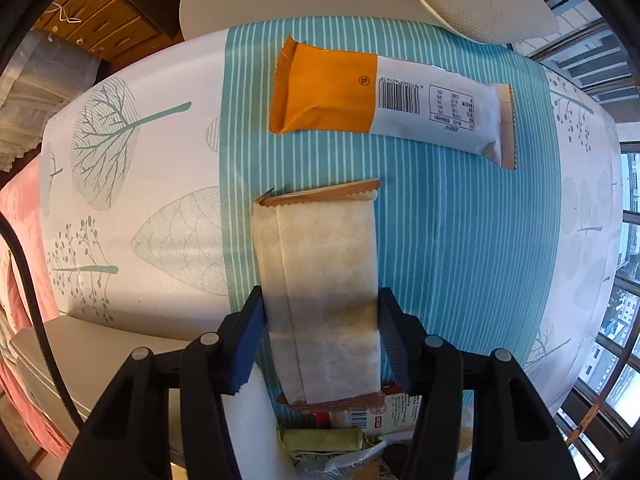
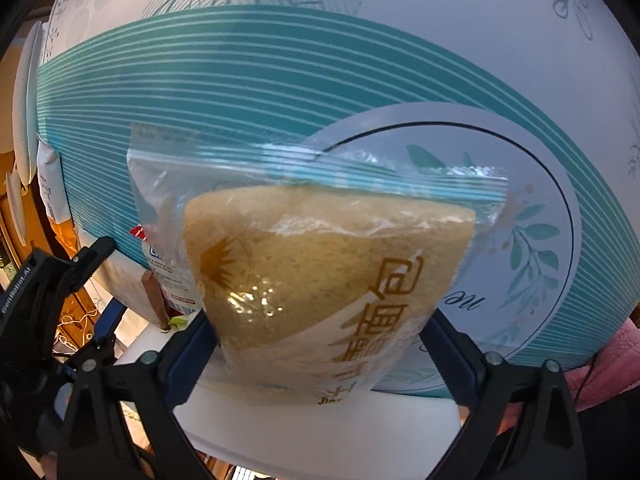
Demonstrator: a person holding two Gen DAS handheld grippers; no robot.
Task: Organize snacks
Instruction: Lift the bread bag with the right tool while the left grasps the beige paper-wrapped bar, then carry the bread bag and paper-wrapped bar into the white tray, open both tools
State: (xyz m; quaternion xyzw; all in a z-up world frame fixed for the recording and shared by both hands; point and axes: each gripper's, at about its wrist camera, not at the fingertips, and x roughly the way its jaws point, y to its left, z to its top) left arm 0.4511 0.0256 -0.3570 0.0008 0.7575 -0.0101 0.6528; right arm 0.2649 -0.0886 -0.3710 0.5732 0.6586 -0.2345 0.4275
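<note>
Left gripper [image 1: 320, 332] jaws clamped across the pale brown-sealed snack bar wrapper [image 1: 320, 280], long axis running away along the counter's [image 1: 460, 260] teal stripe; right gripper [image 2: 320, 332] jaws grasping the clear zip bag of tan snack [image 2: 320, 264].

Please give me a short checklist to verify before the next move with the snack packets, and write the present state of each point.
1. Left tongs stand on both sides of the white snack packet: ok.
2. Left pads press firmly on this packet: cannot tell.
3. Orange and white packet lies apart from the white one, on the striped tablecloth: ok.
4. Clear zip bag with a snack inside sits between the right tongs: ok.
5. Right pads grip the bag: cannot tell, the bag hides the contact.
6. Zip strip at the bag's top is sealed: cannot tell.
</note>
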